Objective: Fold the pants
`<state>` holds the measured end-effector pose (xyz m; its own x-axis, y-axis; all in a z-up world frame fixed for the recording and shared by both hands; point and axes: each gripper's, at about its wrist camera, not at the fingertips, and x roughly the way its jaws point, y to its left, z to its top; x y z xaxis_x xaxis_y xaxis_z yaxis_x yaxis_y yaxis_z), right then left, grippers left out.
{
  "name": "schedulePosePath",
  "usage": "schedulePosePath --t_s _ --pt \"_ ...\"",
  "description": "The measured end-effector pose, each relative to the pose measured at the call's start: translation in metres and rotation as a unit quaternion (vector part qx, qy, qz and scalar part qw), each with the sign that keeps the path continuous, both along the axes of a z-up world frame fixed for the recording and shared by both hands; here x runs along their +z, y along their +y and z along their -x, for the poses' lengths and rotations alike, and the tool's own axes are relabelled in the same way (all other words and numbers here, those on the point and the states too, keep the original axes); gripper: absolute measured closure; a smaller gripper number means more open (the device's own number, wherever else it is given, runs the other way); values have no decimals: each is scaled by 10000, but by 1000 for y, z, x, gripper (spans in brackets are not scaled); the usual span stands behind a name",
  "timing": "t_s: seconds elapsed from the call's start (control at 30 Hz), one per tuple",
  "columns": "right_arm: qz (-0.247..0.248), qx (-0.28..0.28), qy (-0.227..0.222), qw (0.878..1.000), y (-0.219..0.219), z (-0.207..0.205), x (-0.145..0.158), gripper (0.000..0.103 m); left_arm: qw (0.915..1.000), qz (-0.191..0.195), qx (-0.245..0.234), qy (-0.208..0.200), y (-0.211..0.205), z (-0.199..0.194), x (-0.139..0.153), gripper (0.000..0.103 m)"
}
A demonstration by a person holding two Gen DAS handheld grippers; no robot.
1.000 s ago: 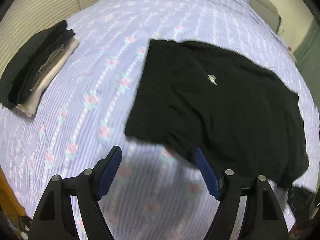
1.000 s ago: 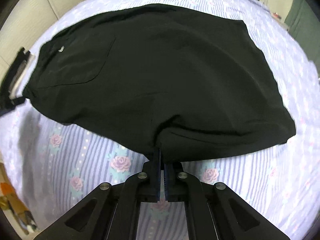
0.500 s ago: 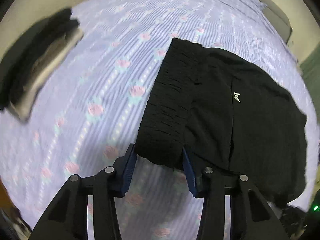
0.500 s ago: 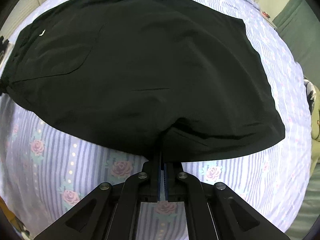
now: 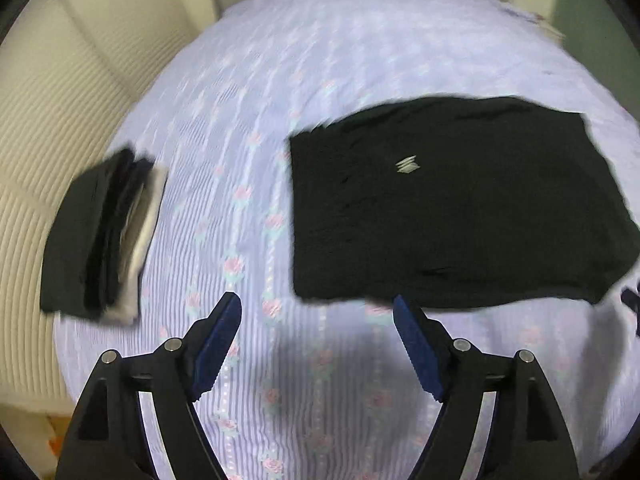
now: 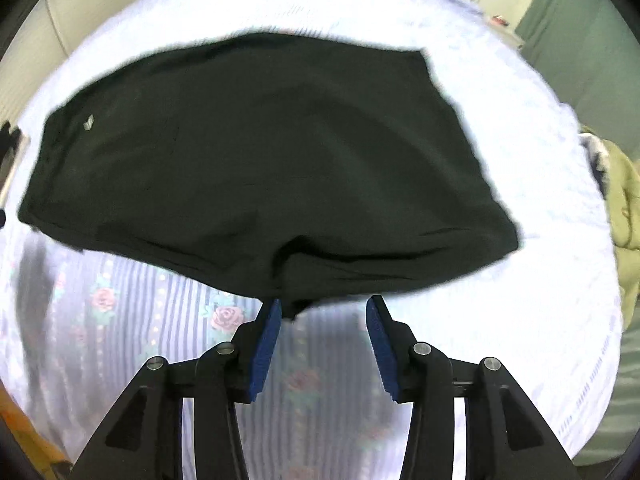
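Observation:
Black pants (image 5: 460,208) lie folded flat on the bed, with a small white logo (image 5: 407,165) near the waistband end. In the right wrist view the pants (image 6: 256,168) fill the middle of the frame. My left gripper (image 5: 318,320) is open and empty, just short of the pants' near edge. My right gripper (image 6: 322,312) is open, and its left fingertip (image 6: 272,312) is at the pants' near edge where a small fold of cloth hangs down.
The bed has a lilac striped sheet with pink roses (image 5: 280,380). A stack of folded dark and white clothes (image 5: 104,236) lies at the bed's left edge. A beige garment (image 6: 624,200) lies at the right. Cream wall panels stand to the left.
Both grippers have opened and let go of the pants, which now lie flat. The left gripper has pulled back from the waistband; the right has drawn back slightly.

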<state>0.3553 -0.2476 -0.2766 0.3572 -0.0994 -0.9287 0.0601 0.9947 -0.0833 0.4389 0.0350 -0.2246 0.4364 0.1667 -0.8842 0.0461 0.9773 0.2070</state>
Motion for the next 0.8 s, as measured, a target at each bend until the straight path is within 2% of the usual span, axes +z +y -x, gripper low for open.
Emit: schedulePosePath --t_s 0.07,0.23,0.33,0.4,0.5,0.6,0.7,0.8 --pt "-146 -242 -185 9994 -17 14 20 58 9989 188 -386 -171 -16 16 22 25" --pt "-367 -919 -725 9924 -29 21 67 58 9915 513 -1135 -379 -58 3 60 25" --pt "-462 -1387 -918 9850 -44 21 77 58 9828 788 -1620 -406 -76 -15 73 25" --pt "-544 -1707 -1032 9784 -53 25 80 58 9770 790 -1919 -497 -89 -24 78 25" --pt "-837 -2114 -1217 9662 -66 32 79 57 9615 956 -2495 -646 -114 -45 82 25" --pt "-860 -2403 -1331 9577 -79 31 74 57 9407 1110 -3148 -605 -148 -70 81 25" --pt "-1046 -2812 -1524 9417 -91 27 60 57 9159 1103 -3806 -636 -184 -102 76 25" --pt "-1154 -3216 -1699 9243 -104 17 45 57 8933 1337 -4265 -477 -221 -141 70 25"
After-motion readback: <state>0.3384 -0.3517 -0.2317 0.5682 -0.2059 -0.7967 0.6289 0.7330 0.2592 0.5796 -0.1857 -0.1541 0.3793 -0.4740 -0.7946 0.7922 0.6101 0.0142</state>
